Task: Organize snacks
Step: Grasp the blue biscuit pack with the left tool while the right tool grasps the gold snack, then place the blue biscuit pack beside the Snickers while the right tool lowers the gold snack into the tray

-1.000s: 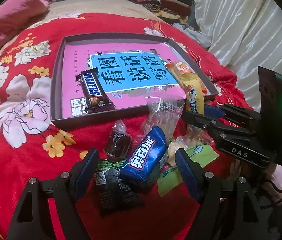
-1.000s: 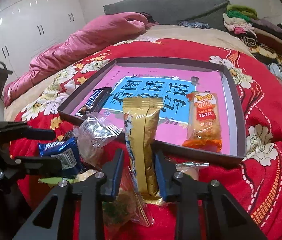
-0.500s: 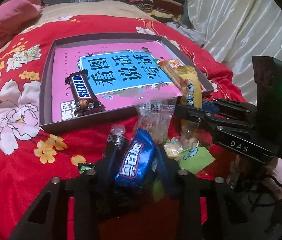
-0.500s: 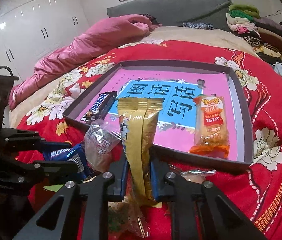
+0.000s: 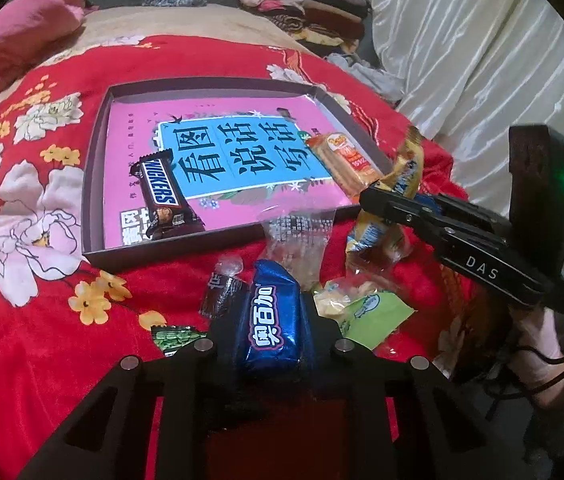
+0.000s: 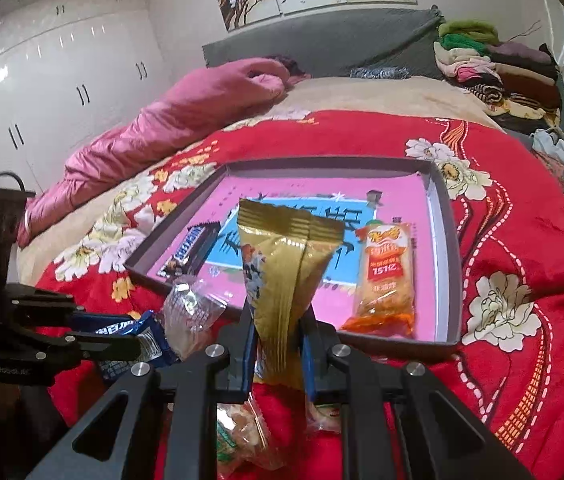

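On a bed draped in a red floral quilt [image 5: 62, 320], I have both claws clamped on snacks. My left claw [image 5: 270, 344] has just closed on a glossy blue packet [image 5: 270, 320] printed with white characters; it sits pinched between the jaws at the near edge of a loose pile of wrappers. My right claw [image 6: 278, 344] grips a gold foil packet [image 6: 282, 280] by its lower part, so the crimped top stands upright in front of the tray [image 6: 447, 240], clear of the quilt. The shallow dark-walled tray lies farther up the bed, its floor a pink and blue printed sheet with large characters. Inside it, a Snickers bar [image 5: 164, 200] rests near the left wall and an orange cracker packet [image 6: 385, 276] near the right wall, well apart. Between tray and claws, a clear crinkled wrapper [image 5: 297, 236], a dark brown sweet [image 5: 222, 292] and a light green packet [image 5: 373, 308] lie jumbled together on the quilt.
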The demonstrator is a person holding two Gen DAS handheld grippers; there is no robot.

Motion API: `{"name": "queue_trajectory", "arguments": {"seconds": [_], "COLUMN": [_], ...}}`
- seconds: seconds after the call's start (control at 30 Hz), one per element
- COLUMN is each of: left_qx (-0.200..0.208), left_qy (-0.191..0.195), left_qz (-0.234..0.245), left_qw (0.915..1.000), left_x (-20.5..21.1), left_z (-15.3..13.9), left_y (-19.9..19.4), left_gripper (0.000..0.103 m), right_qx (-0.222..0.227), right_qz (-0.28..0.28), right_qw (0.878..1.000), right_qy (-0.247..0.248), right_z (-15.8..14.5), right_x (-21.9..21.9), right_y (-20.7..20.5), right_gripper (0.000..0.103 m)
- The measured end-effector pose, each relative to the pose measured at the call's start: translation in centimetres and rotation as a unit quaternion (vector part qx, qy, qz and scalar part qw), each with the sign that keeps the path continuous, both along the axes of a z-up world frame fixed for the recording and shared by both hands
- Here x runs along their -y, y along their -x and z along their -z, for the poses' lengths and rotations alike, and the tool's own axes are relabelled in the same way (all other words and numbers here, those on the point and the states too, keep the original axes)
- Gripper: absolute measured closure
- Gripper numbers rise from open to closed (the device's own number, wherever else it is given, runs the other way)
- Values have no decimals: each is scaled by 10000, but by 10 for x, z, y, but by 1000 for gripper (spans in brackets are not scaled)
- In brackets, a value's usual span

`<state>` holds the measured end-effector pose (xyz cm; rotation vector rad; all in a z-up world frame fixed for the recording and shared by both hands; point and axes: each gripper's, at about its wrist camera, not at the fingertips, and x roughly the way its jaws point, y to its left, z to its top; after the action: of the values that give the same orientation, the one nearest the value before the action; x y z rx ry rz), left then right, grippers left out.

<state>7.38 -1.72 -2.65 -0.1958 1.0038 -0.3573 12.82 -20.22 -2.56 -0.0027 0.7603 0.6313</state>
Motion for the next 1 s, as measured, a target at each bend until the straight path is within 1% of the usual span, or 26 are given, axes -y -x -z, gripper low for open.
{"name": "queue_trajectory", "arguments": {"seconds": [0.2, 0.27, 0.67, 0.8, 1.0], "left_qx": [-11, 31, 279, 357, 496], "left_qy": [131, 55, 281, 329, 339], "left_qz": [-82, -115, -437, -537, -703], "left_qw": [9999, 9999, 9983, 9974, 9957], "left_x": [-3, -3, -19, -23, -31], "left_z": [-6, -9, -32, -38, -45], "left_y": [0, 0, 1, 2, 1], "left_gripper": [79, 79, 79, 79, 80], "right_qx": [71, 83, 207, 190, 282], "right_qz": [14, 6, 85, 103, 174], "right_qw": [9999, 9999, 9995, 9994, 9988], "right_qy": [-87, -97, -212, -252, -353], "right_z": [-4, -5, -11, -11, -17], "right_x": [3, 3, 8, 10, 15], "right_y": [0, 0, 2, 2, 1], "right_gripper": [84, 84, 84, 84, 84]}}
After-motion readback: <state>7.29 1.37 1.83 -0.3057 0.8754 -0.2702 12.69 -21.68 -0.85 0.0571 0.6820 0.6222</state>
